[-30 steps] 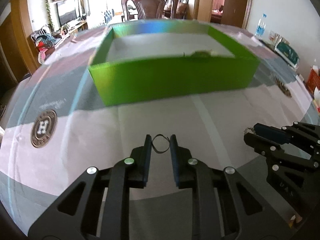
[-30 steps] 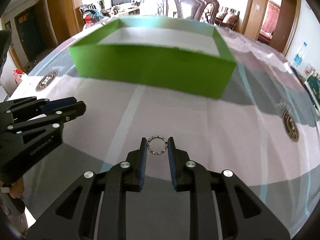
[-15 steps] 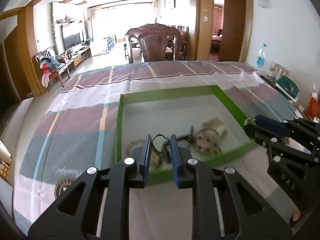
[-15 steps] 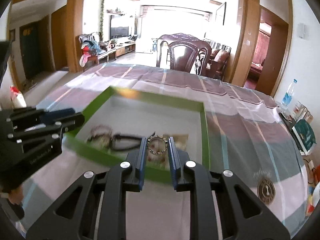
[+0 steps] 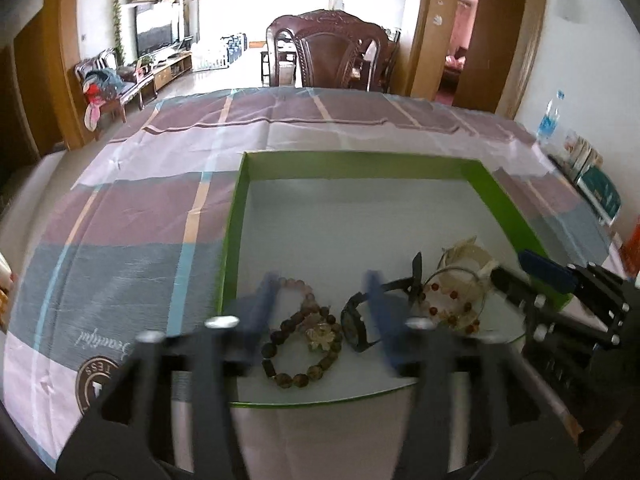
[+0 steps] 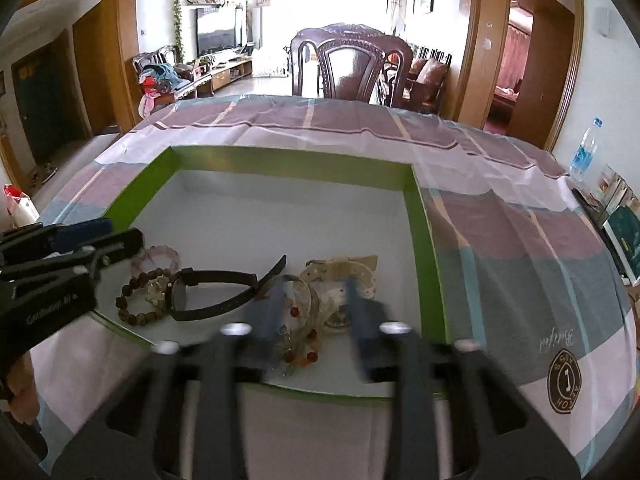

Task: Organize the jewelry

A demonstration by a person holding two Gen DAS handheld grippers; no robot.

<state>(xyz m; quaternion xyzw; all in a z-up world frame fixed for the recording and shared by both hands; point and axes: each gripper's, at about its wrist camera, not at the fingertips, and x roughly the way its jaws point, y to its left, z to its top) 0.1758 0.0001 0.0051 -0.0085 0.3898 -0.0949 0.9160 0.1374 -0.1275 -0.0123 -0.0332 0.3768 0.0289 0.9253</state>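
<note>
Left wrist view: left gripper (image 5: 320,320) and right gripper (image 6: 312,316), both spread and empty, above the green box (image 5: 234,216). Inside its near end lie a bead bracelet (image 5: 298,344) and watch (image 5: 356,326): light, limp, likely slippery; pinch one strand.

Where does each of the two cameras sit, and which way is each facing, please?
Left wrist: on the left gripper, looking forward and down over its open, blurred fingers into the green box; the right gripper shows at right.
Right wrist: on the right gripper, same direction, fingers open; the left gripper shows at left.
Shared: the box, the black watch, the dark bead bracelet, the wooden chair.
</note>
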